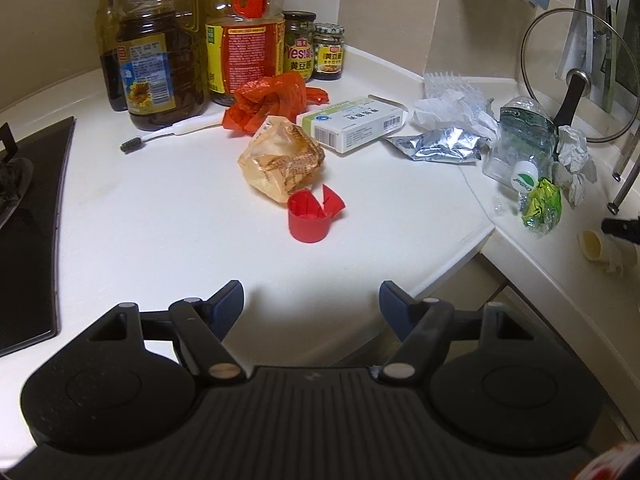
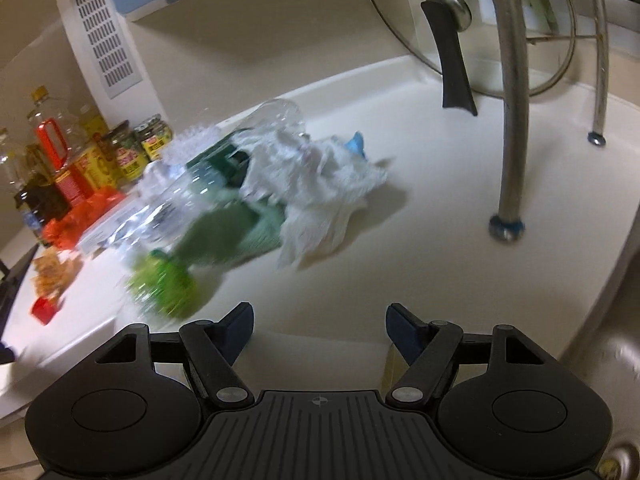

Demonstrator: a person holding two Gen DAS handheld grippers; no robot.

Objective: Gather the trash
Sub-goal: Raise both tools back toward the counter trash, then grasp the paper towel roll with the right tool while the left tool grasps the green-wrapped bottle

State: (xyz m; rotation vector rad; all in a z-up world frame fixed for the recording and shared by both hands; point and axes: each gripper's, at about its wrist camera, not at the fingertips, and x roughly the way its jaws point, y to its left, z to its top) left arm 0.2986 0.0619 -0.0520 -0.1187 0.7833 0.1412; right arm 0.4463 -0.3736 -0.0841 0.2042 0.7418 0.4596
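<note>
Both sets of jaws stand apart, empty. Left gripper (image 1: pixel 311 300): advance toward twelve o'clock over the counter (image 1: pixel 160 220) — straddle the red cap (image 1: pixel 308 218). Right gripper (image 2: pixel 320 322): take the blurred, probably paper wad (image 2: pixel 320 200) at twelve o'clock.

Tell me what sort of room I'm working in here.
Most likely a home kitchen. A white countertop runs around a corner, with a black gas hob at its left, cooking oil bottles and sauce jars at the back, and a glass pan lid propped against the wall.
</note>
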